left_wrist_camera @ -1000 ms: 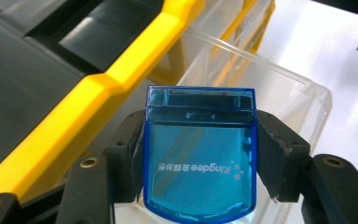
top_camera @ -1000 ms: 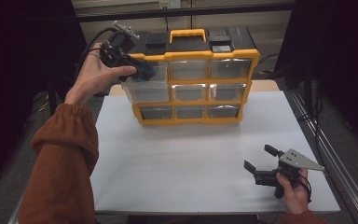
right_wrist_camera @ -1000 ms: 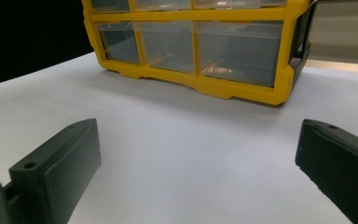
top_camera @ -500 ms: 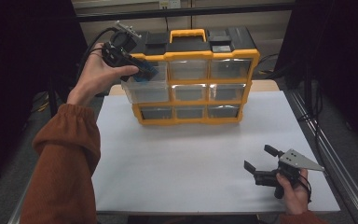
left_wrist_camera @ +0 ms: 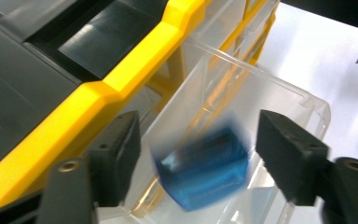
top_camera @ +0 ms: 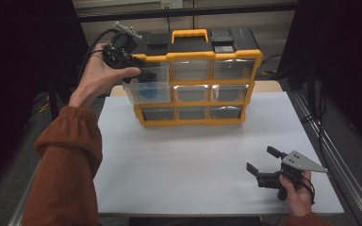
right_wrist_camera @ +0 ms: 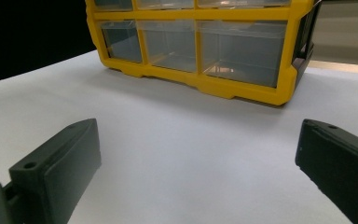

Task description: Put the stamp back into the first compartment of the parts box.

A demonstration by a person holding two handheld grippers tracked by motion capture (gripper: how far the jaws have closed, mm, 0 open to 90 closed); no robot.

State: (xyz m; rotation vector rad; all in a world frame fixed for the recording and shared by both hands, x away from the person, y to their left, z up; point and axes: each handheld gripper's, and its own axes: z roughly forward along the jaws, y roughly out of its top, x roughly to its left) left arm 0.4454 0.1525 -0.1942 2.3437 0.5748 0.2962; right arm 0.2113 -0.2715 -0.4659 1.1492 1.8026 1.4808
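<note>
White table (top_camera: 188,160) is seen from above: the left gripper (top_camera: 139,73) is held over the organizer's (top_camera: 195,80) pulled-out drawer (top_camera: 148,92). Its jaws are spread above a blurred blue block (left_wrist_camera: 203,168). The right gripper (right_wrist_camera: 196,172) is held agape above the table.

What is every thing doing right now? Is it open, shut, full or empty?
Left claw: open, over the pulled-out drawer.
Right claw: open, holding nothing, low over the table.
Middle-left drawer: pulled out, open.
Blue block: inside that drawer, blurred, not gripped.
Other drawers: pushed in; the bottom ones look empty.
Yellow drawer box: upright on the table.
Table: bare white top.
</note>
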